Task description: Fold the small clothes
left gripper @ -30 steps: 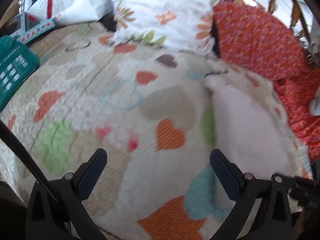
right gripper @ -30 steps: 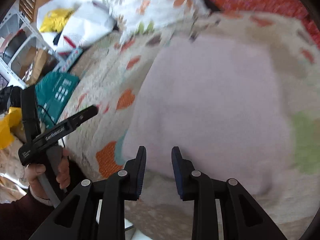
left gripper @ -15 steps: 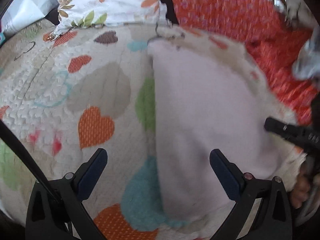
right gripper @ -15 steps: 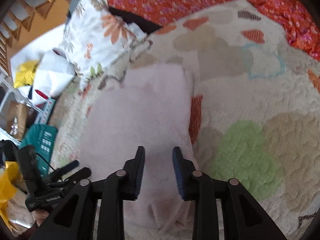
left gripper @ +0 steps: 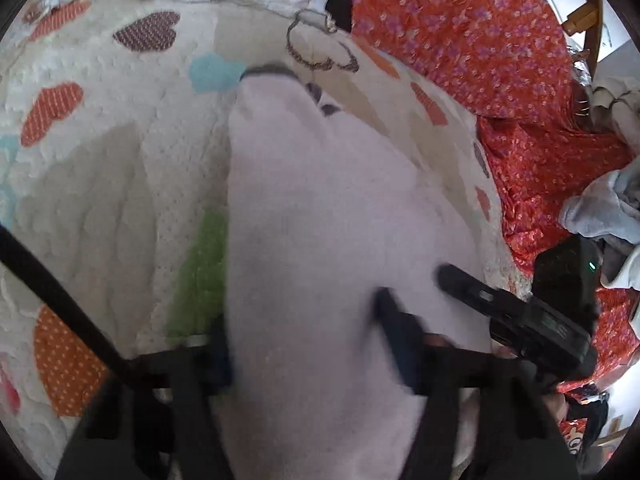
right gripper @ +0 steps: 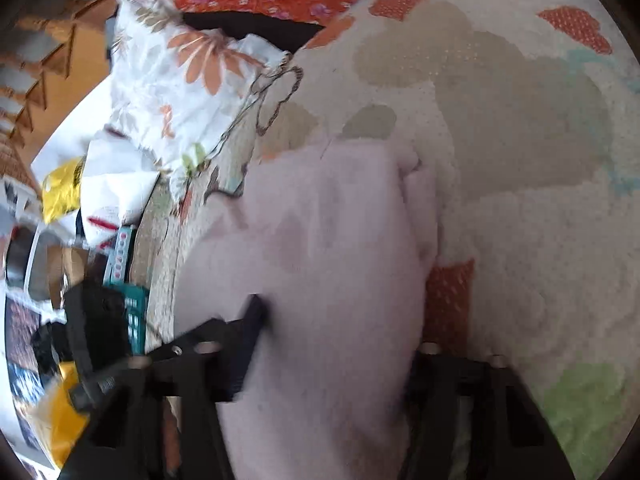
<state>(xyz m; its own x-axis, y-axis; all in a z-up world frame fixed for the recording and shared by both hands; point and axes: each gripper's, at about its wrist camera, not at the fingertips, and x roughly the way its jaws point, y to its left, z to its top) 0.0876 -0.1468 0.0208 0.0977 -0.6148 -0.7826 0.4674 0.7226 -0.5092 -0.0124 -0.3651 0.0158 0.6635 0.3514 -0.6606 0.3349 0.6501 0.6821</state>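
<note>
A pale pink cloth point(left gripper: 320, 216) lies spread on a quilt point(left gripper: 120, 160) that has a cream ground with hearts in orange, green, blue and grey. In the left wrist view the cloth runs from the near edge of the picture away toward a narrow far end, which has a dark grey border.

The left hand-held gripper point(left gripper: 304, 344) is wide open. Its two fingers stand far apart at the near part of the cloth, one at the left edge of the cloth and one on top of it, and the pink fabric fills the space between them. Both fingers are blurred, and it has nothing clamped. The right hand-held gripper point(right gripper: 332, 344) is also wide open, with the cloth lying between its fingers; the right finger is partly hidden by the fabric, and it grasps nothing that can be seen. In the left wrist view this right tool shows as a black body near the right edge of the cloth.

Behind the quilt there is a white pillow with orange flowers point(right gripper: 180, 92) and a red blanket with small flowers point(left gripper: 460, 32). On the red blanket, at the right, lies a heap of grey and white clothes point(left gripper: 600, 208). A teal basket point(right gripper: 134, 312) stands beside the quilt, partly hidden by the left tool.
</note>
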